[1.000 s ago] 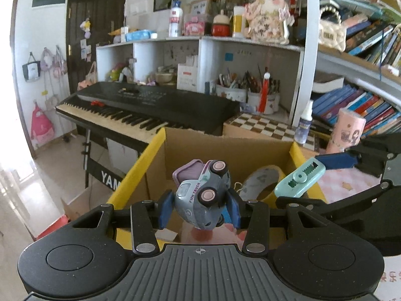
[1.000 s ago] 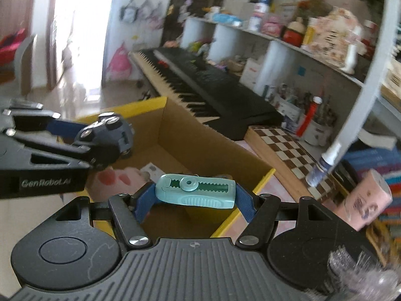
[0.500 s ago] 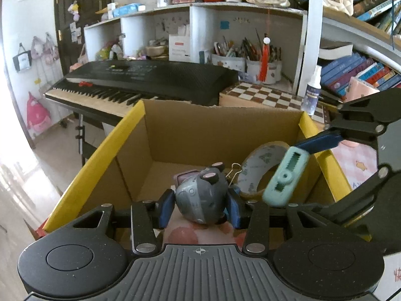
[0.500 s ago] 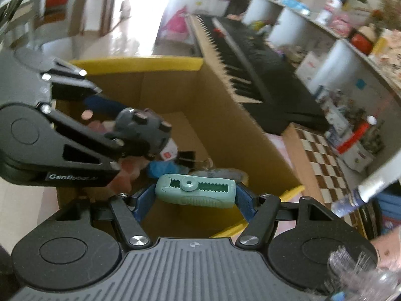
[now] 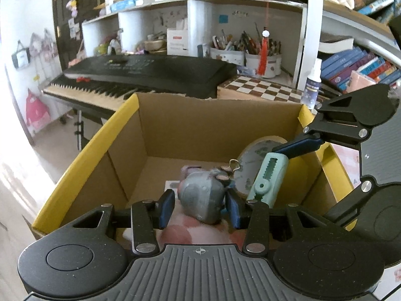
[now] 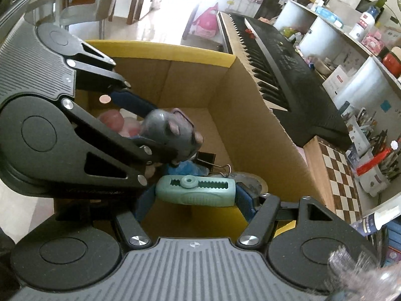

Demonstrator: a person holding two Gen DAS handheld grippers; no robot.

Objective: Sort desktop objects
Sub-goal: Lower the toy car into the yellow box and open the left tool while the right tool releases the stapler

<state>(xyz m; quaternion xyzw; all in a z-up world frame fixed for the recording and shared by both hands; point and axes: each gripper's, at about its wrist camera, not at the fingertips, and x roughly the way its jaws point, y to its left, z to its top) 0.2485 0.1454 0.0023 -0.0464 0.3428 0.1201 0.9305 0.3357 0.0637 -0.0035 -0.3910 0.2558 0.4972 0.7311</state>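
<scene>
— What has changed since a second ago?
— Both grippers have been lowered from above the rim into the mouth of the cardboard box, and the right gripper has been rolled.

— What is held, and what is it made of?
— A rounded grey toy car, smooth plastic with pinkish wheels, is clamped narrowly between the blue pads of the left gripper. A mint-green utility knife, oblong with a toothed slot, is gripped end to end by the right gripper's wider-set fingers.

— How are the grippers posed?
— Both are tilted downward, side by side, inside the box.

— What is seen in the box?
— Brown corrugated walls with yellow rims are seen; a tape roll, a black binder clip and pink soft items lie on the bottom.
</scene>
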